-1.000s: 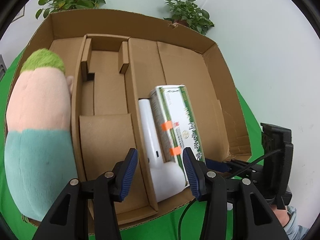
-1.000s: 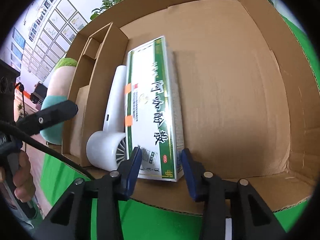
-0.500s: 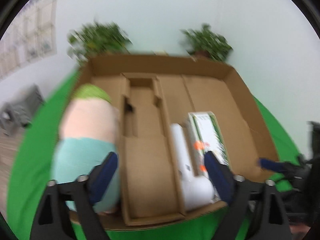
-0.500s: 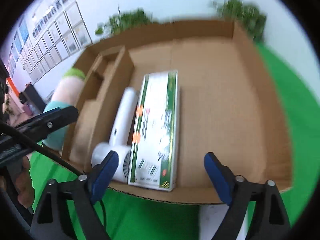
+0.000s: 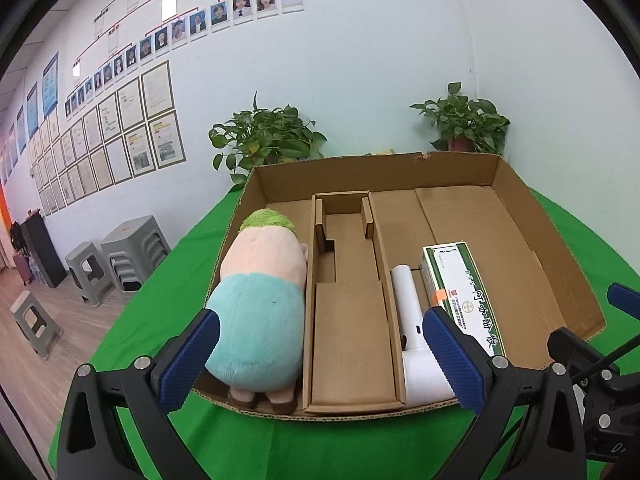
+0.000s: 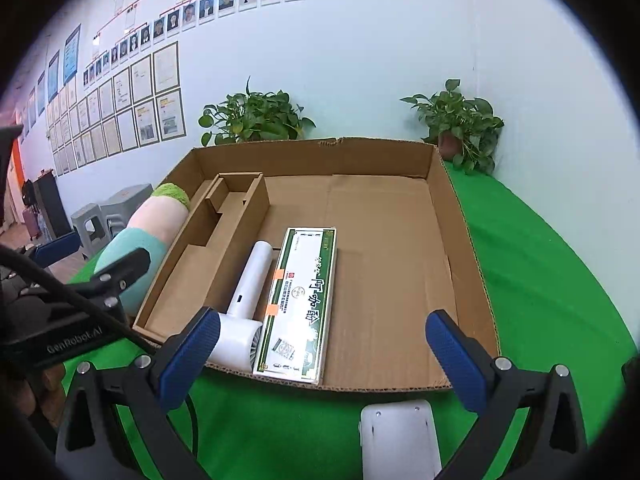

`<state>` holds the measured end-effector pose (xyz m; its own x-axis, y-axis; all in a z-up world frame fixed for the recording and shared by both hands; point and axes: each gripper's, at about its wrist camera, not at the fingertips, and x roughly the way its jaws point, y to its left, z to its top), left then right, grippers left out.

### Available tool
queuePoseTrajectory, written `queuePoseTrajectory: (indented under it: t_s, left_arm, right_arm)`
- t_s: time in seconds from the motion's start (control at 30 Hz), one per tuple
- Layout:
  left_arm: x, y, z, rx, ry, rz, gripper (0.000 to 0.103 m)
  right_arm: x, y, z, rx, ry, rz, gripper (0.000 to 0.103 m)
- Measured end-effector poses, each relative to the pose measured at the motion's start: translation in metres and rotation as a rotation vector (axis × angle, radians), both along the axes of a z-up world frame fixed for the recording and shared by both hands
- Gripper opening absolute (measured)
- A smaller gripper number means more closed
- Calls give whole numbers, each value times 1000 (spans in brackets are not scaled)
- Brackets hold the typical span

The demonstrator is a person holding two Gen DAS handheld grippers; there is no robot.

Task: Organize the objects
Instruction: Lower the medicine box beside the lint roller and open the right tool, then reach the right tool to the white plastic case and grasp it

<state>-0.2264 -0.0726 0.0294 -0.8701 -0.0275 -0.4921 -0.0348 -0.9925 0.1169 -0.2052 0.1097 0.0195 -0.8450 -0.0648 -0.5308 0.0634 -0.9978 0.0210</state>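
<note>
A shallow cardboard box [image 5: 376,164] lies on the green cloth. Its left bay holds a plush toy [image 5: 260,292] with a green top and teal bottom. A white hair dryer [image 5: 412,320] and a green-and-white carton [image 5: 464,296] lie side by side right of the divider. My left gripper [image 5: 320,356] hovers before the box's near edge, its jaws opening, nothing between them. My right gripper [image 6: 320,356] stands open over the near edge, in front of the carton [image 6: 304,300] and the dryer [image 6: 248,296], holding nothing. The left gripper [image 6: 88,256] shows at that view's left.
A white flat object [image 6: 396,436] lies on the cloth just under my right gripper. Two potted plants [image 5: 264,140] [image 5: 464,124] stand behind the box. Grey stools [image 5: 128,252] are on the floor to the left. The box's right half [image 6: 392,240] is bare cardboard.
Both grippers opened wide and pulled back and up from the box. The right let go of the carton, which now lies beside the dryer. The views tilted up to show the wall.
</note>
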Motion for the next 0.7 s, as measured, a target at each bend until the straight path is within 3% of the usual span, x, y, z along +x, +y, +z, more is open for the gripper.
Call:
queuePoseTrajectory:
  t_s: [0.17,0.37,0.5,0.57,0.6,0.63,0.67,0.7]
  left_arm:
    - [17,2,-3,-41,13,26,102]
    - [34,1,-10,-36,-1,69,101]
    - [42,7,-16,-45,-20,40,83]
    - [44,9,-20,-33,-48,13,57]
    - [43,10,-22,-23,-65,-2,45]
    - [43,12,-26,-22,-84,-15,15]
    - [42,14,-28,-27,-99,-23,2]
    - [42,14,-31,-23,-105,-27,2]
  right_arm:
    - [10,1,-8,22,-38,43,102]
    - [27,5,-10,37,1,62,102]
    - [39,7,-10,21,54,72,101]
    - [49,9,-10,8,85,66,80]
    - [52,9,-10,16,92,52,44]
    - [54,9,-11,34,89,30,10]
    - [54,10,-13,42,77,15,4]
    - [53,11,-15,35,71,17,5]
